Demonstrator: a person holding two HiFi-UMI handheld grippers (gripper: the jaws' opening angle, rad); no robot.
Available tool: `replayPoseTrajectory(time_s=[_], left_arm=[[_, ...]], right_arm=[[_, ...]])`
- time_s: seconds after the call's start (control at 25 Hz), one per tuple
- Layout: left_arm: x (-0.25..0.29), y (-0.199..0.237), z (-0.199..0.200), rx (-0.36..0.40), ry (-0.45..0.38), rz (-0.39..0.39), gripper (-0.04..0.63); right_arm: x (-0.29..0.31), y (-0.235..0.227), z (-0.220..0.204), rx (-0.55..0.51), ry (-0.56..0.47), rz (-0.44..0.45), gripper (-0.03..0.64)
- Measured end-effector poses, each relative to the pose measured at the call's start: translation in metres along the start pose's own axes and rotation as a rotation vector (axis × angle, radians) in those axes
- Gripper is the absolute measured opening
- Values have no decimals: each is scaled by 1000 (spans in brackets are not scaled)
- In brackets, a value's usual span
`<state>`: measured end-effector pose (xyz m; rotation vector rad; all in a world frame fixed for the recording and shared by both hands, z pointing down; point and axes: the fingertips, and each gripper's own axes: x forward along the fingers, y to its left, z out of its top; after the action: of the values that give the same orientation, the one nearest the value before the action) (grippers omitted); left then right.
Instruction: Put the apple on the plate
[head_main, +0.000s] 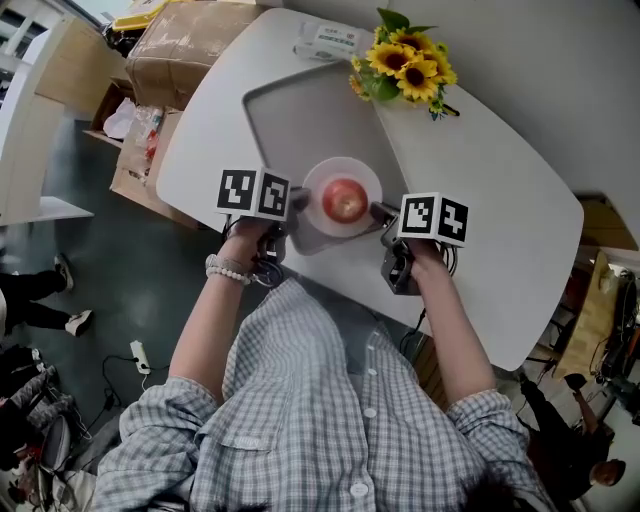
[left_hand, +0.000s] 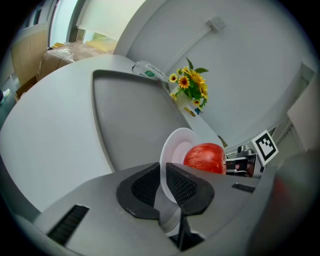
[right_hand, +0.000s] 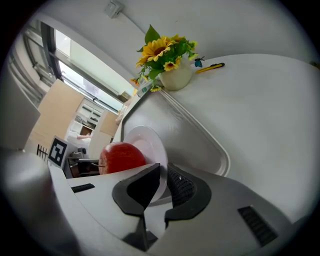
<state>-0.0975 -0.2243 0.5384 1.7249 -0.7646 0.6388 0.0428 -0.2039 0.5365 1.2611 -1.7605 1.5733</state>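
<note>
**A:** Both forearms reach forward out of the checked shirt sleeves (head_main: 300, 420). The left hand (head_main: 245, 240) and right hand (head_main: 420, 262) sit level at the near edge of the rounded white table (head_main: 500, 200).

**B:** The left gripper (left_hand: 164, 172) has its jaws pinched onto one rim of the round white plate (head_main: 340, 165). The right gripper (right_hand: 164, 177) clamps the opposite rim, with only that thin edge between its jaws.

**A:** And the shiny red apple (head_main: 346, 200) sits mid-plate, right between the two grippers!

**B:** The plate is over the near end of the shallow grey tray (head_main: 290, 115); whether it's resting or lifted, I can't tell. Farther back, a bunch of yellow sunflowers (head_main: 405, 65) stands by the wall.
</note>
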Motion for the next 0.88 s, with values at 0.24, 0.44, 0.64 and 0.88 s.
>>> replayPoseTrajectory(time_s=[0.24,0.44,0.64,0.88], left_arm=[[4,13,-2,-28,25,3,43],[10,18,-2,-17,42,21,43],[15,22,-3,-10,58,29,43],[15,20,0,39,63,46,43]], right_arm=[[17,0,4,-40,50,-18,55],[24,-3,5,-72,69,-49,55],[30,-5,5,-76,78,-47,55],[28,-2,8,-142,61,-46,55]])
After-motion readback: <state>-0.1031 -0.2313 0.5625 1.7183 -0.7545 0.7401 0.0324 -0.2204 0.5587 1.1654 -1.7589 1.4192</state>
